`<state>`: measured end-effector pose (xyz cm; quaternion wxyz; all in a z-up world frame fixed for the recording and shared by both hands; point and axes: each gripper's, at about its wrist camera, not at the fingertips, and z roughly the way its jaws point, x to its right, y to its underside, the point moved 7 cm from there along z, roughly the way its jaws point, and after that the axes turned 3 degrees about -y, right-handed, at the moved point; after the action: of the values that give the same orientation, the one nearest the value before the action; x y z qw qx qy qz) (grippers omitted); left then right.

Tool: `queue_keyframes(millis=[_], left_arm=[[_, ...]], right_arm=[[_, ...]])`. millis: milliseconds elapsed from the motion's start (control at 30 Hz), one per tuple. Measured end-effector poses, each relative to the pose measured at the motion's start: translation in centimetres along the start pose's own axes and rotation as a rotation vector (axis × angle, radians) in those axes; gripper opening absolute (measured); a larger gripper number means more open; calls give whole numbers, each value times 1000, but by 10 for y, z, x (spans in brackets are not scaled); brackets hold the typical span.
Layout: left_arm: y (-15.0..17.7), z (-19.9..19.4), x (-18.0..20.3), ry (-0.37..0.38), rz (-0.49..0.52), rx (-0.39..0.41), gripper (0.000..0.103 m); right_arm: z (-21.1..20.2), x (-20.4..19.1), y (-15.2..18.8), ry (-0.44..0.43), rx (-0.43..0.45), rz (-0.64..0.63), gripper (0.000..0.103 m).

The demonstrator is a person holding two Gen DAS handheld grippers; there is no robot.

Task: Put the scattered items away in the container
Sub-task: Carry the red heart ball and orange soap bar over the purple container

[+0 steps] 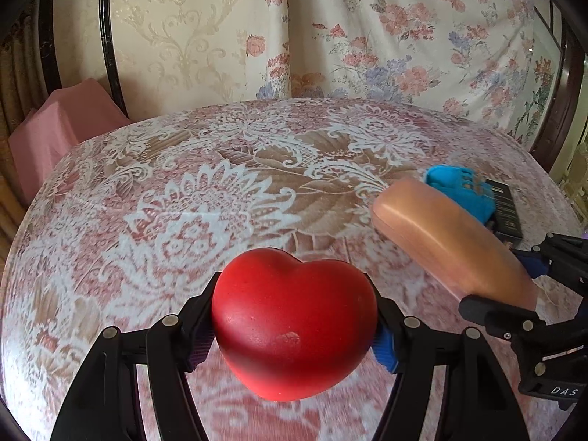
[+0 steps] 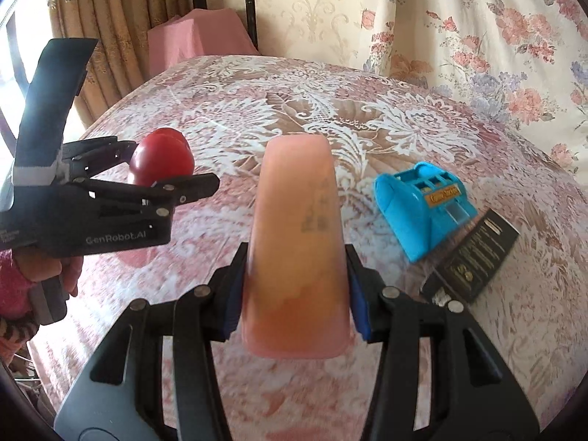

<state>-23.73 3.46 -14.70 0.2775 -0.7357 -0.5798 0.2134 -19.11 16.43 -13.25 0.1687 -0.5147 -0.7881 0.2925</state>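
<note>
Left tool (image 1: 294, 325) clamped on red heart (image 1: 294, 323), held above lace-covered desk (image 1: 220, 191). Right tool (image 2: 296, 294) clamped on orange oblong case (image 2: 297, 242), pointing toward 12 o'clock. In right wrist view, blue plastic toy (image 2: 422, 209) lies on desk at 2 o'clock of case, black flat box (image 2: 474, 264) just beside it at 4 o'clock. Left tool at 9 o'clock. Container cannot be made out.
</note>
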Motion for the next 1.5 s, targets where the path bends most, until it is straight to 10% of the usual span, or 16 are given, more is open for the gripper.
queue_keyframes(millis=[700, 1500], left_arm=[[35, -102, 98, 117, 151, 36, 69], [39, -183, 345, 394, 439, 62, 69]], right_arm=[[-148, 22, 92, 92, 47, 97, 51], [-320, 126, 200, 285, 138, 284, 51]])
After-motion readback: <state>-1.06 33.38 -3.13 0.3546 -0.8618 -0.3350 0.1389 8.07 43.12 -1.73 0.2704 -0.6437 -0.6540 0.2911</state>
